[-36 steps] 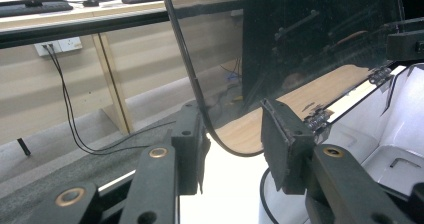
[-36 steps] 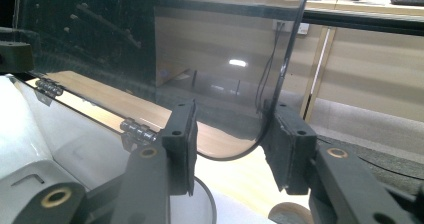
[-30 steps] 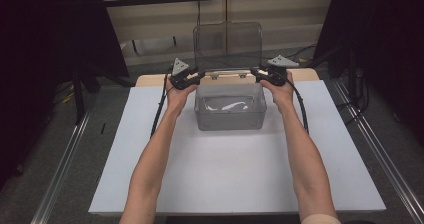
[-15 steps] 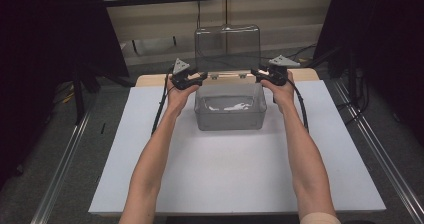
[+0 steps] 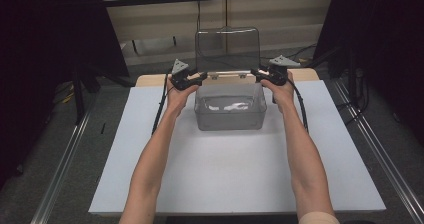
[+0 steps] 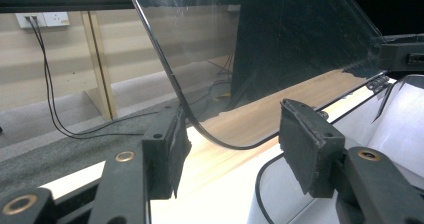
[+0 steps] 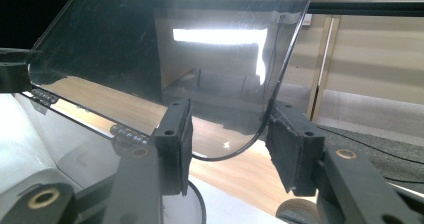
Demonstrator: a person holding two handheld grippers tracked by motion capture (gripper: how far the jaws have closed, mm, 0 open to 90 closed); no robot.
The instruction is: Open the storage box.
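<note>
A clear plastic box (image 5: pixel 230 116) stands at the far middle of the white table top (image 5: pixel 225 174), with pale items (image 5: pixel 227 105) inside. Its hinged lid (image 5: pixel 227 49) stands upright and open. My left gripper (image 5: pixel 200 76) is at the lid's lower left corner. Its jaws have just been opening, and that corner of the lid (image 6: pixel 260 59) lies between them with a gap to the pad on the right of the left gripper view (image 6: pixel 240 144). My right gripper (image 5: pixel 256 73) straddles the lower right corner of the lid (image 7: pixel 175 59), jaws apart (image 7: pixel 227 144).
A wooden strip (image 5: pixel 305 74) edges the table behind the box. Metal rails (image 5: pixel 380 154) run along both sides. Cables (image 5: pixel 300 109) trail from each gripper beside the forearms. Beyond the table are a beige wall and a wall socket (image 6: pixel 42 19).
The lid's top edge sits slightly lower in the high view, as if it has leaned back a little. Both hands have kept their places at the lid's corners.
</note>
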